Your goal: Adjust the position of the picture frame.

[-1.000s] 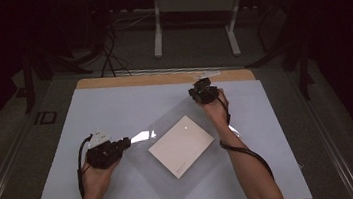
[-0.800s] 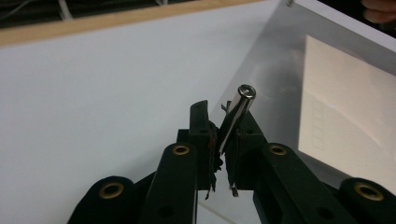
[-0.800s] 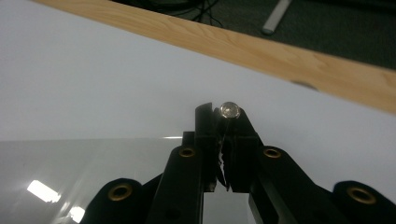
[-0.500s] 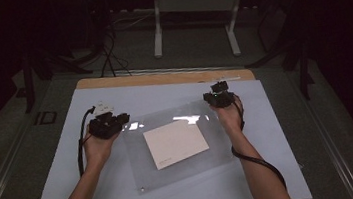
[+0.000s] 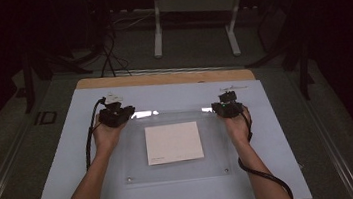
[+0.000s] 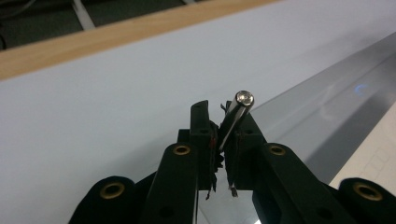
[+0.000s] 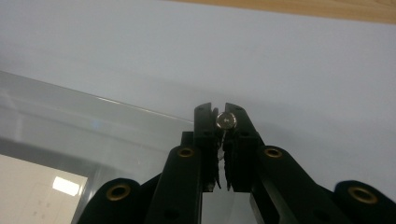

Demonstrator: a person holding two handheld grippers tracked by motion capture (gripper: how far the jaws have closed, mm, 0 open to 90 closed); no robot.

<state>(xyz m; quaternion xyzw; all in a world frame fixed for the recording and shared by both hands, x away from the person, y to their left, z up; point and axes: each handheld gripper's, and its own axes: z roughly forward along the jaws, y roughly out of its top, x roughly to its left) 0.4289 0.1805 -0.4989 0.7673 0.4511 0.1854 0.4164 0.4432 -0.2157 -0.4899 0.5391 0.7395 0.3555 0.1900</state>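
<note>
So the table (image 5: 162,78) is a wooden one, with its bare wood edge showing along the far side and a thin strip at the near side. Pretty much the whole top is covered by a pale blue-white sheet (image 5: 61,163). Lying flat on that sheet, roughly centred, is a clear acrylic panel (image 5: 137,169) with small round fasteners at its near corners. A white sheet of paper (image 5: 173,142) sits in the middle of the panel; can't tell if it's under or on top.

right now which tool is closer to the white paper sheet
About equal, no clear winner. The left tool grips the clear panel's far left corner, the right tool its far right corner; the paper sheet lies between them.
</note>
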